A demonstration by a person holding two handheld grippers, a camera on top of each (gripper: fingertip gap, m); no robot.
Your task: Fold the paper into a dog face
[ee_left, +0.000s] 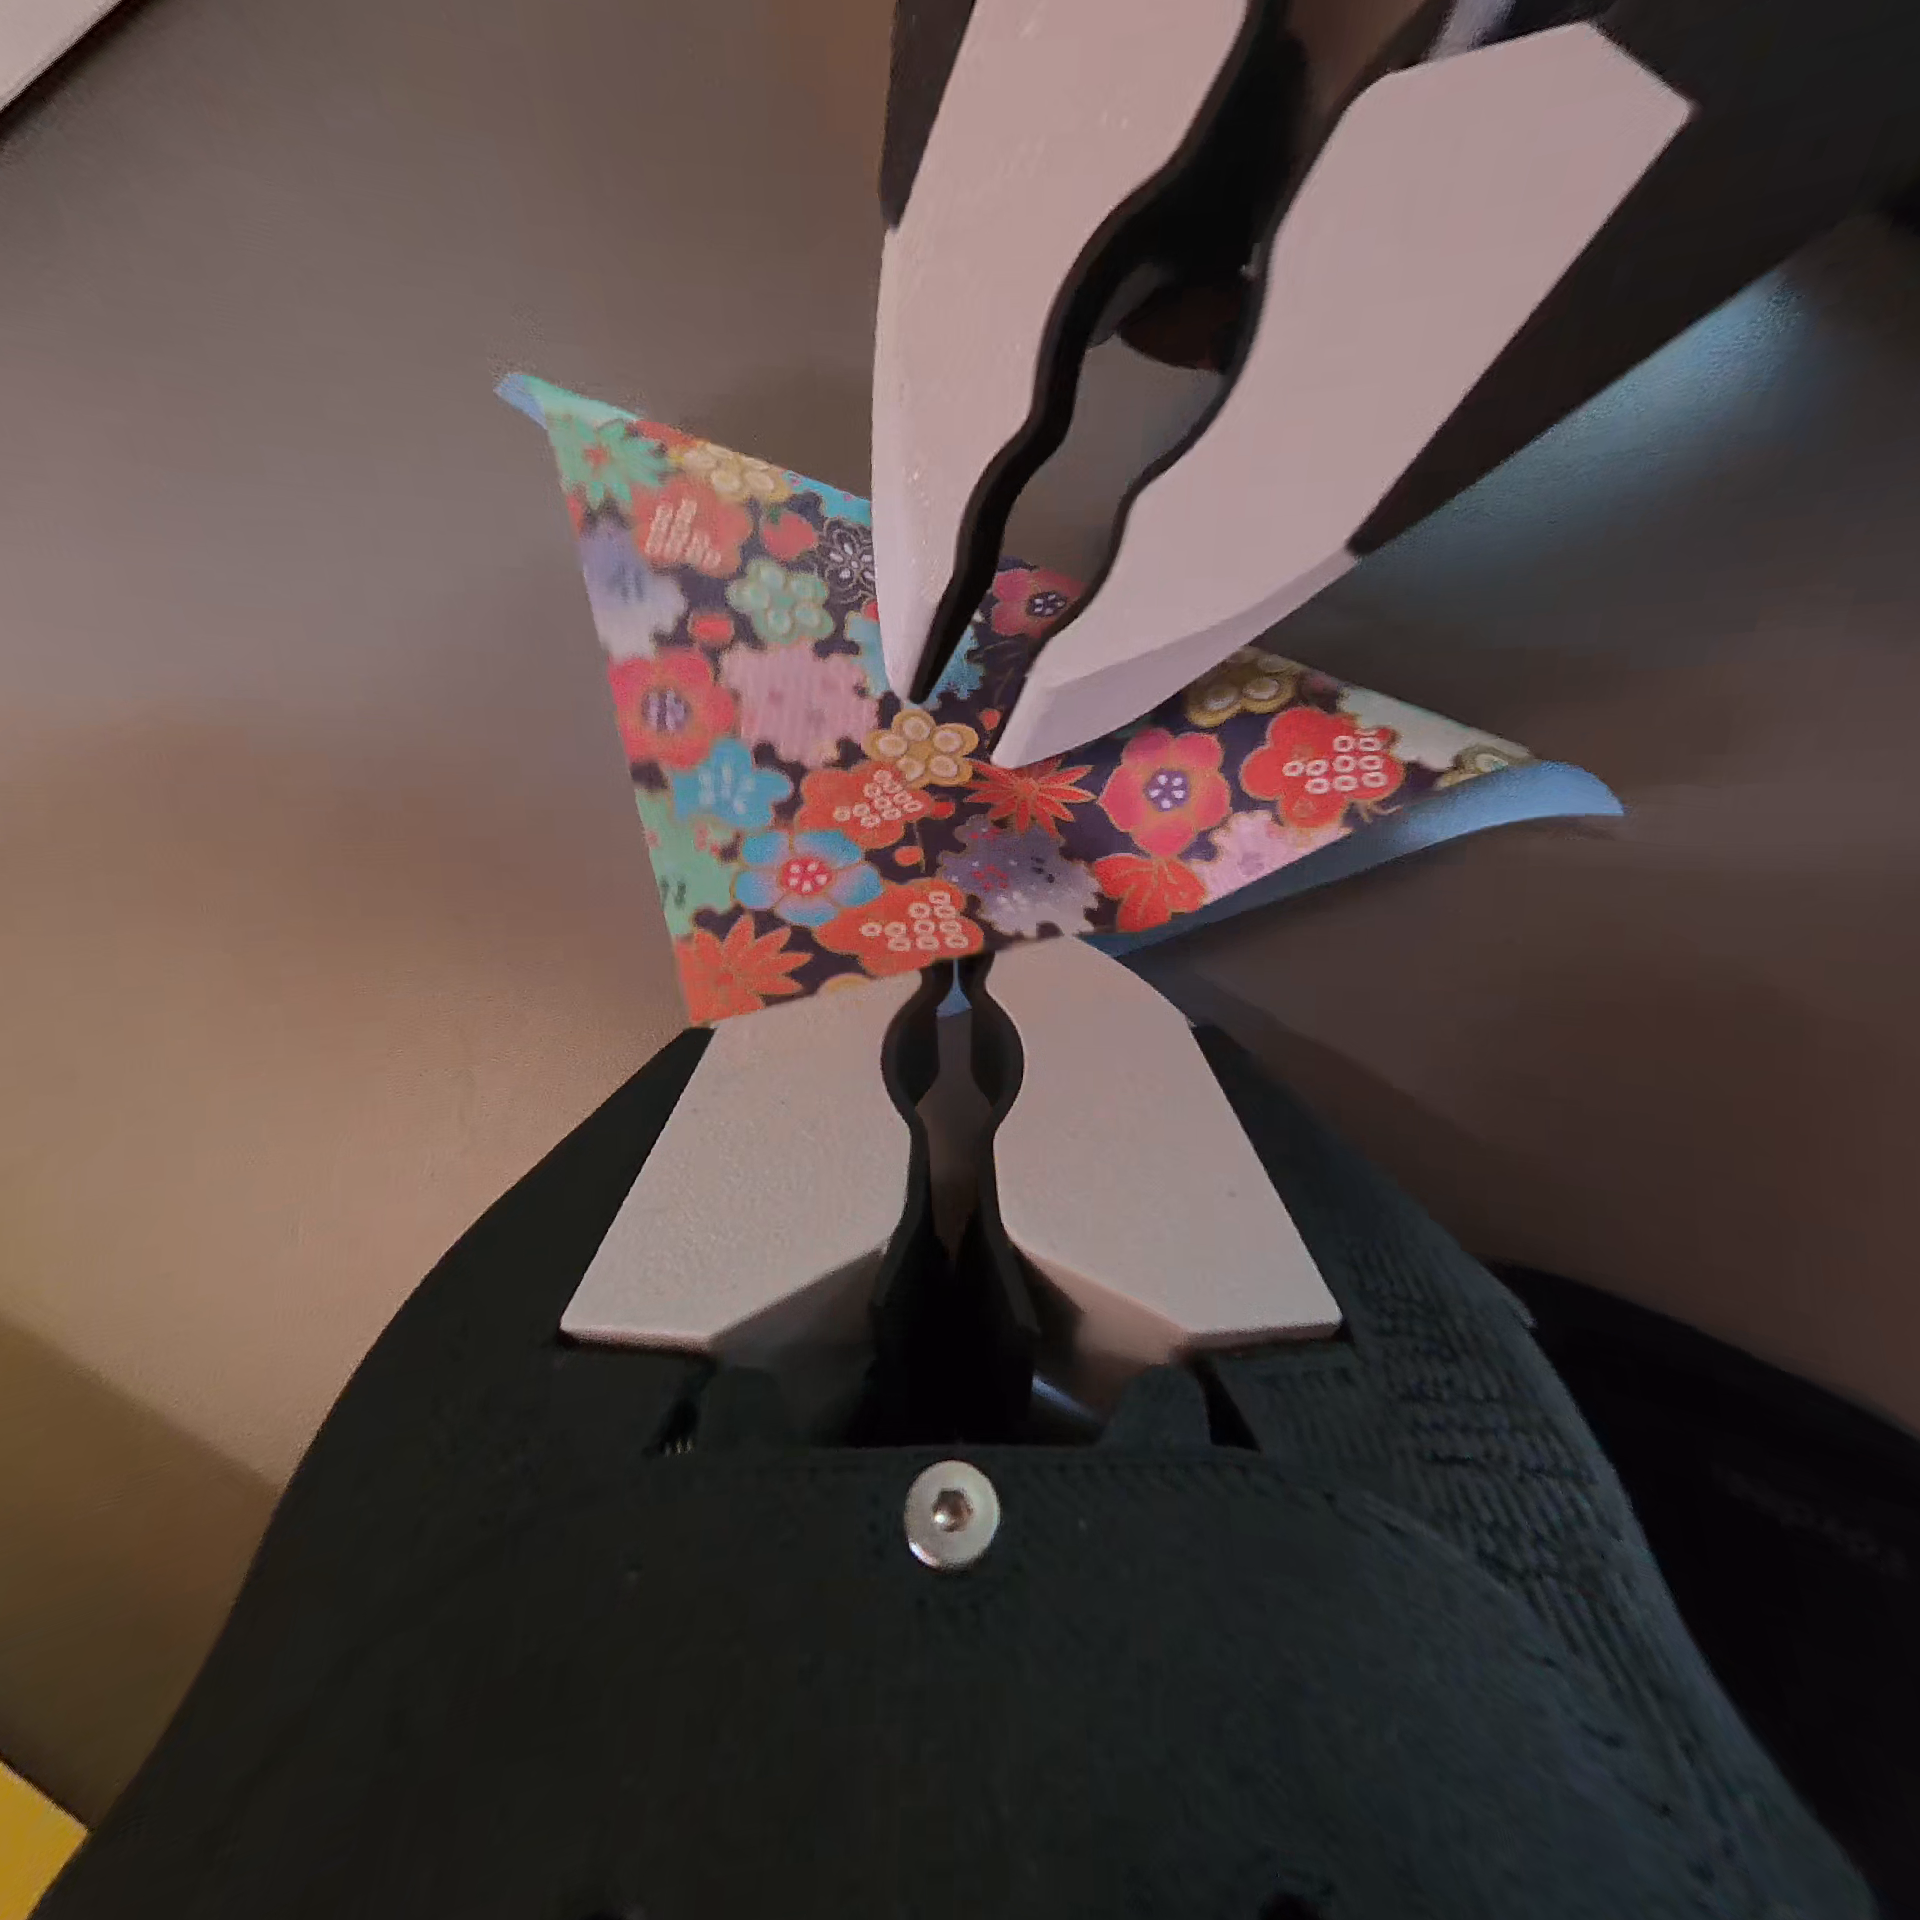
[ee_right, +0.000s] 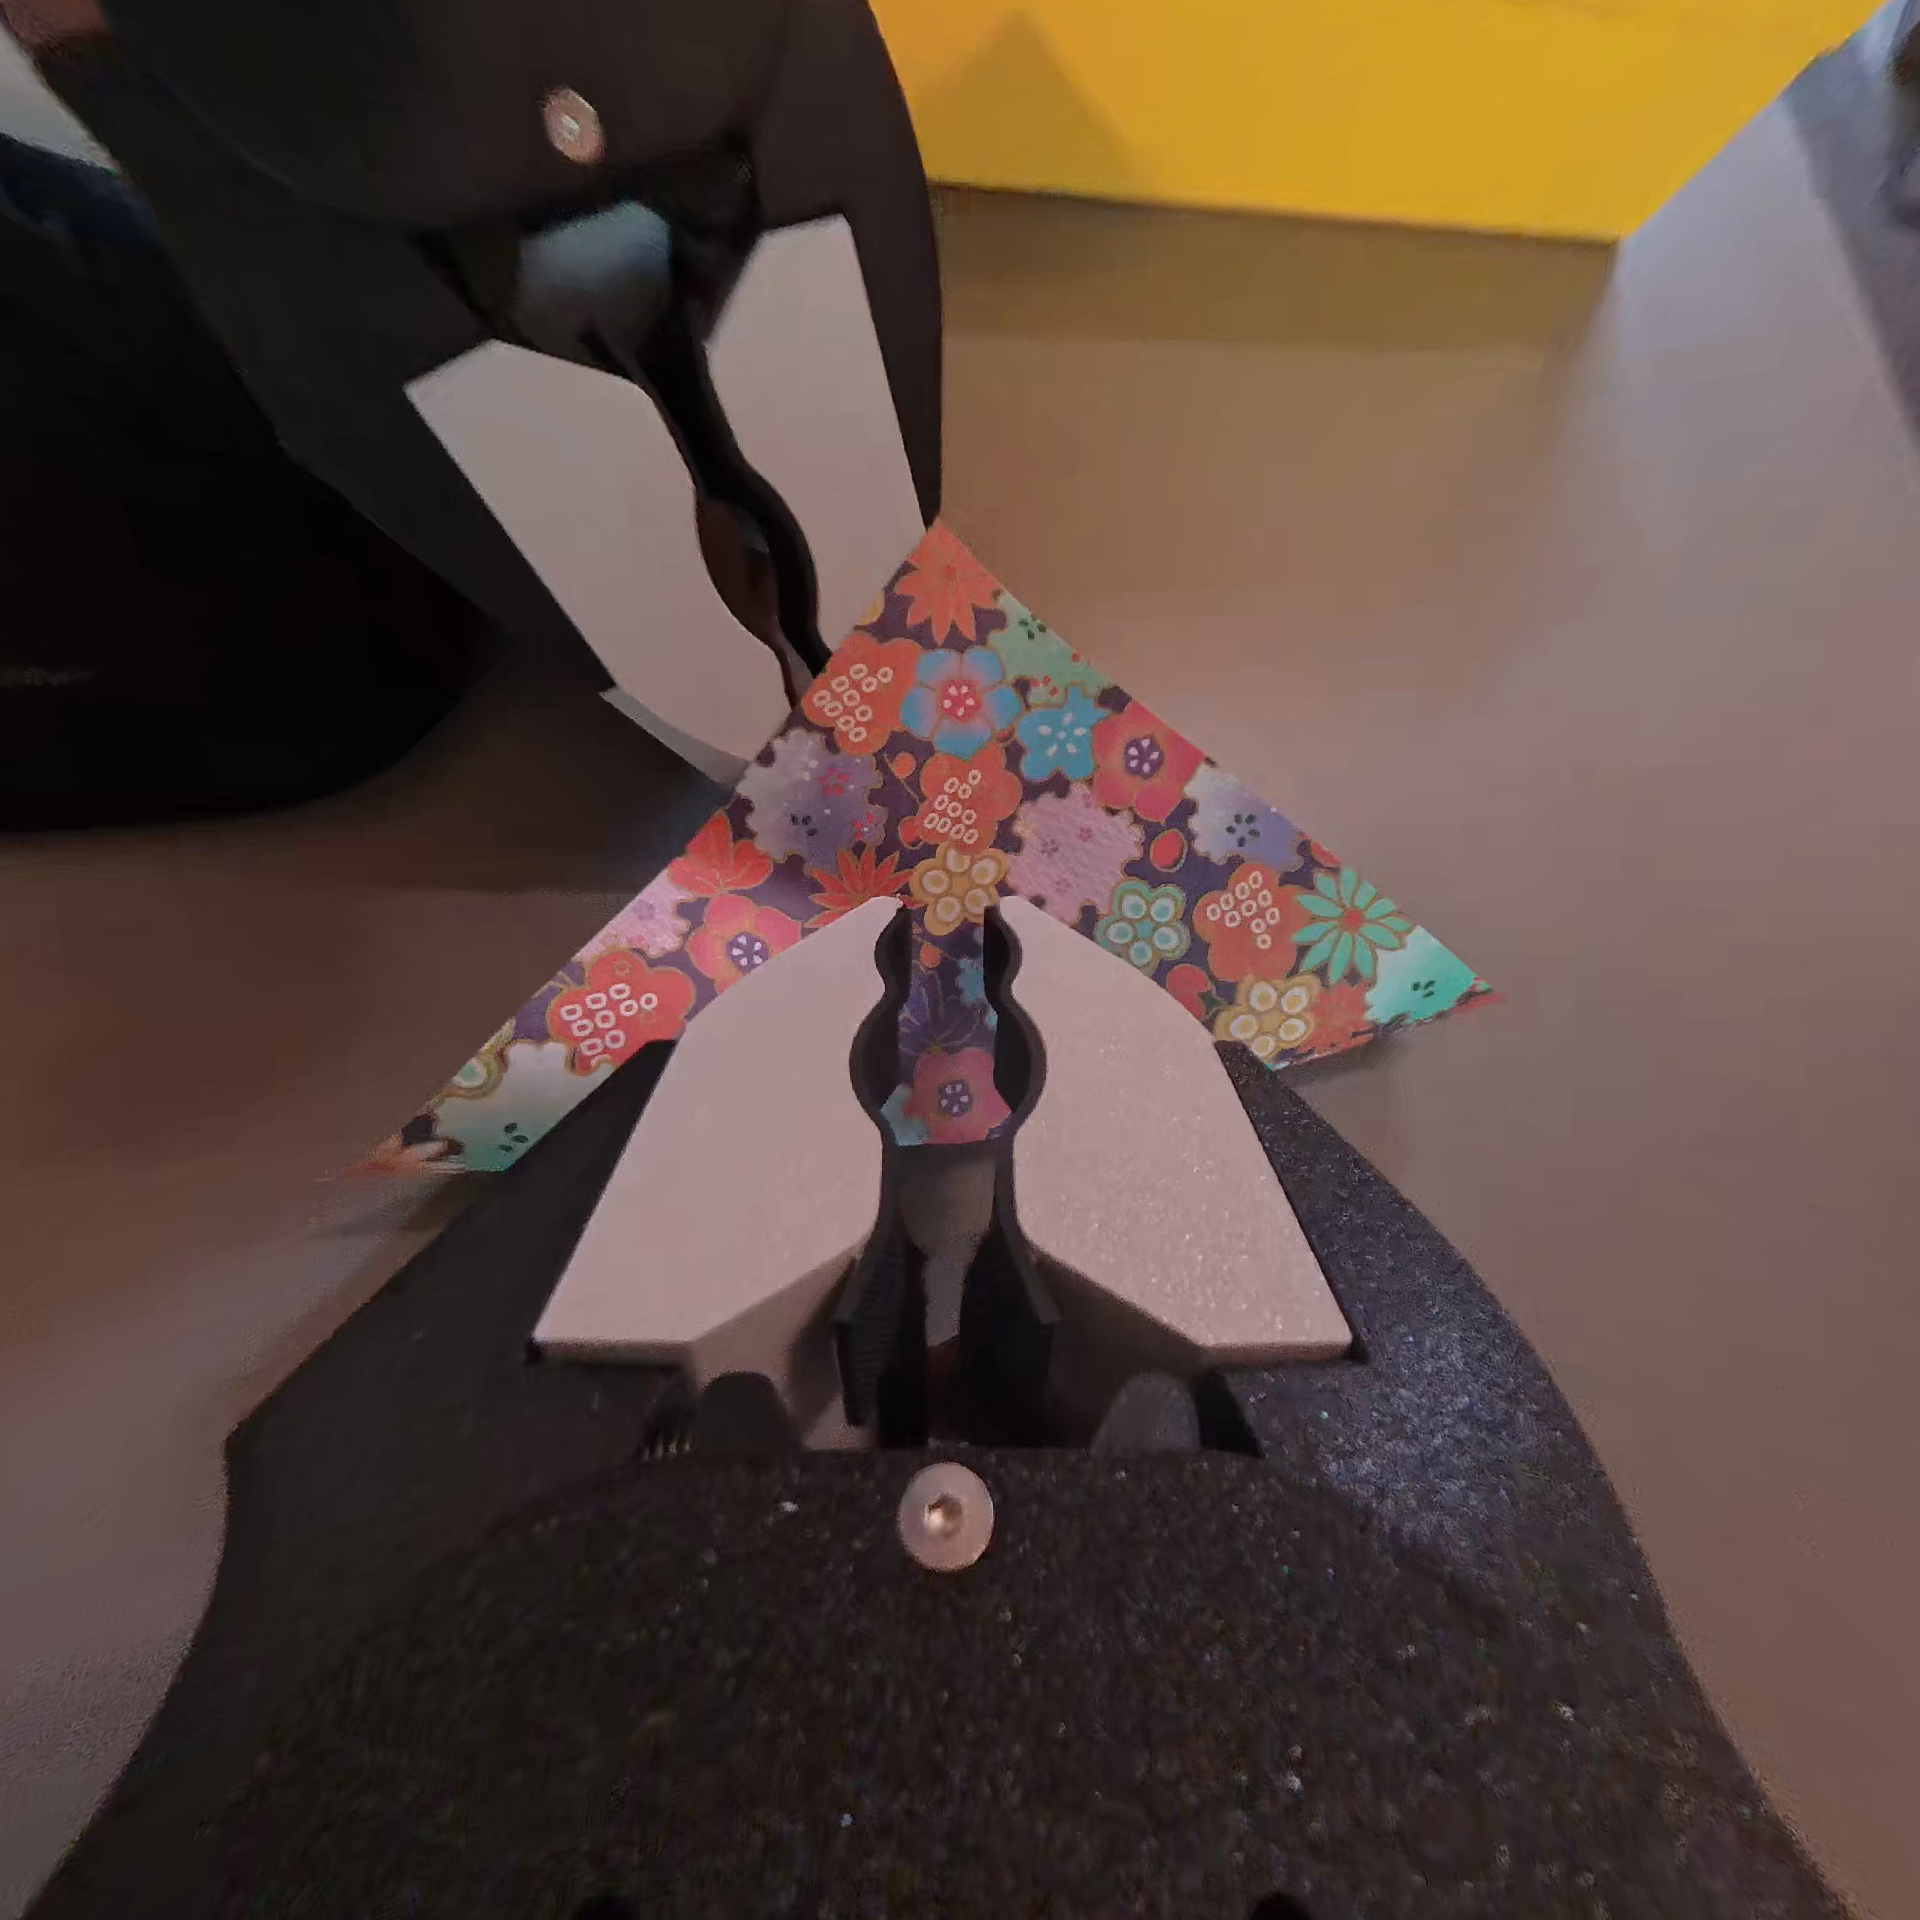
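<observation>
The paper [ee_left: 821, 821] is folded into a triangle with a bright flower print outside and a blue inner side. My left gripper [ee_left: 961, 977] is shut on the near edge of the paper and holds it tilted up off the table. In the right wrist view the paper [ee_right: 1049, 769] points away, and the left gripper [ee_right: 795, 681] pinches its upper left edge. My right gripper [ee_right: 951, 906] has its jaws a narrow gap apart, tips over the middle of the paper, which shows through the gap. In the left wrist view the right gripper [ee_left: 961, 722] comes down from above.
The brown-grey table [ee_right: 1558, 727] lies under the paper. A yellow box [ee_right: 1299, 104] stands at the back of the right wrist view, and a yellow corner [ee_left: 31, 1829] shows in the left wrist view. A dark mass [ee_right: 156, 571] lies at the left. The tips of both grippers are at nearly the same place.
</observation>
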